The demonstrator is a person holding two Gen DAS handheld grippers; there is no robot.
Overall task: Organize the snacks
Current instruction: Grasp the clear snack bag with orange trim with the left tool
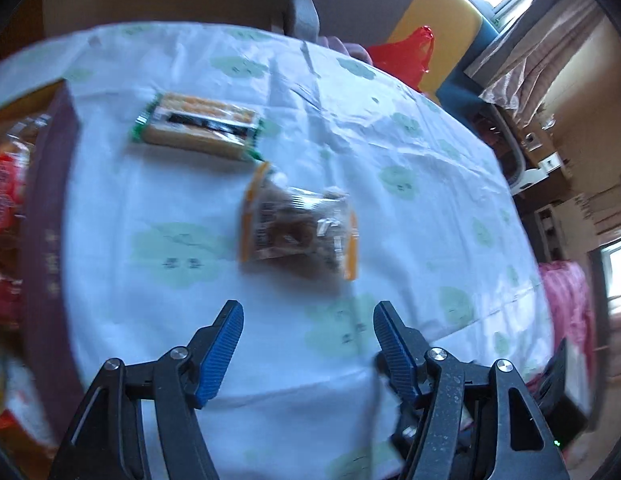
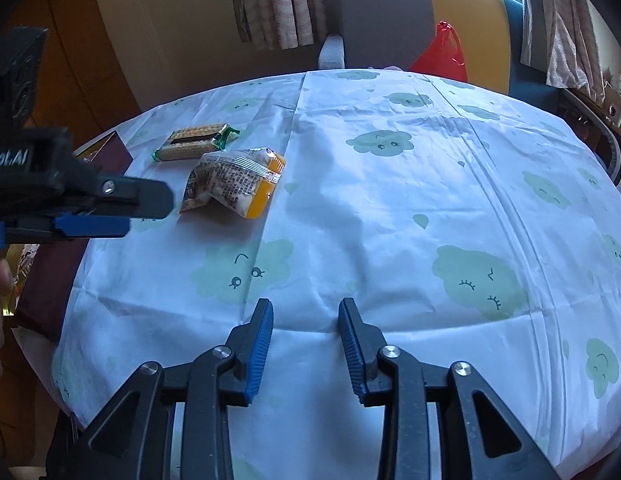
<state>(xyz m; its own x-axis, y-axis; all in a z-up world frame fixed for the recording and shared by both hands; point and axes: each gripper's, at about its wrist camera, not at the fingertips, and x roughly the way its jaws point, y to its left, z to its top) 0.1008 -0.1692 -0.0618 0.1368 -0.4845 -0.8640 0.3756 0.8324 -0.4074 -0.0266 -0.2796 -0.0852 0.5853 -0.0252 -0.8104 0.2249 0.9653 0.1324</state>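
Observation:
An orange-edged clear snack packet lies on the white tablecloth just ahead of my left gripper, which is open and empty above the cloth. A green-ended biscuit pack lies beyond it to the left. In the right wrist view the packet and biscuit pack lie at the far left, with the left gripper coming in beside them. My right gripper is open and empty over bare cloth, well to the right of both snacks.
A dark maroon box holding red snack packets stands at the table's left edge. A chair with a red plastic bag stands behind the table. Furniture and boxes crowd the right side.

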